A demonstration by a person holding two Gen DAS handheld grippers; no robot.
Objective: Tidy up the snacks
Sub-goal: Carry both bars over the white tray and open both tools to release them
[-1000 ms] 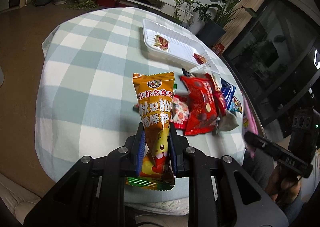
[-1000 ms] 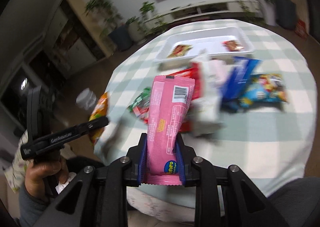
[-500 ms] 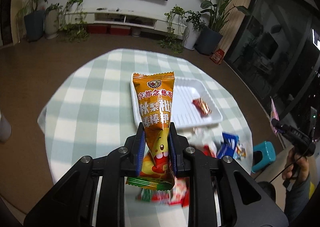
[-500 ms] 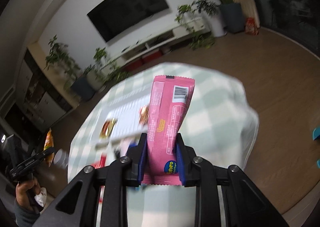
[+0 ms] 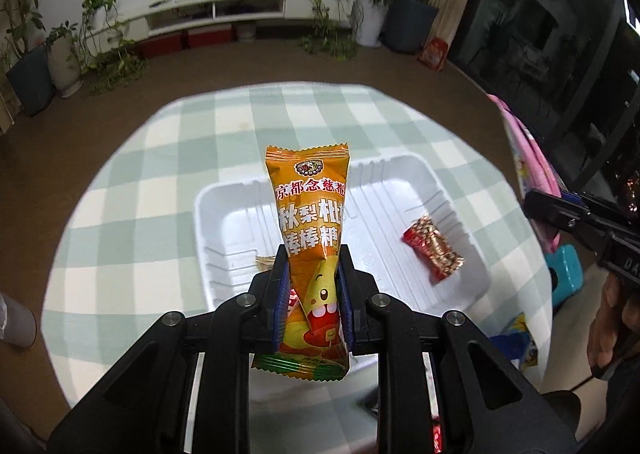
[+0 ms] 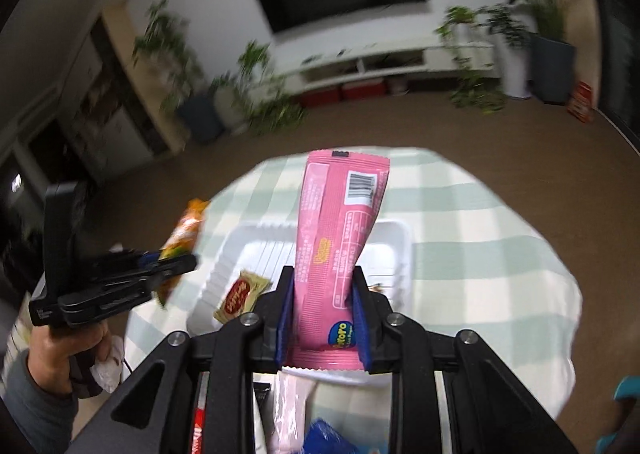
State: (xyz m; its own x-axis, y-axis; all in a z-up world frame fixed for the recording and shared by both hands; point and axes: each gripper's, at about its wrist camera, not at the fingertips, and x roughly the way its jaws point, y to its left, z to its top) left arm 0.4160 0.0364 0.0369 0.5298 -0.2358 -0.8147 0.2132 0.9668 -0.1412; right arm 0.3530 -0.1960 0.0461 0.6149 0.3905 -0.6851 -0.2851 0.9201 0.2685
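The left gripper (image 5: 312, 294) is clamped on the lower half of an orange lollipop packet (image 5: 310, 230), so the long printed end stands up clear of the jaws, where it can be laid down first. It hangs over the white foam tray (image 5: 400, 173), which sits on the round desk (image 5: 140, 213) under a green-and-white check cloth. The tray is the sorting place, judging by what already lies in it: a red wrapped candy (image 5: 434, 252) toward its right side and a small yellowish-wrapped candy (image 6: 240, 294) at the left end (the packet hides most of that one in the left view).

The right gripper (image 6: 324, 318) is likewise closed tight on a pink snack bar (image 6: 340, 238), gripped near its bottom seal, barcode side up. It is poised over the near edge of the same tray. The bar is long, so a low grip probably leaves room to set it flat along the tray's ribs.

Both packets are in the air, neither touching the tray. A blue packet (image 5: 516, 342) lies on the desk near the tray's corner, unsorted. Each hand is carrying its own snack to the tray, I judge, with release not yet begun.
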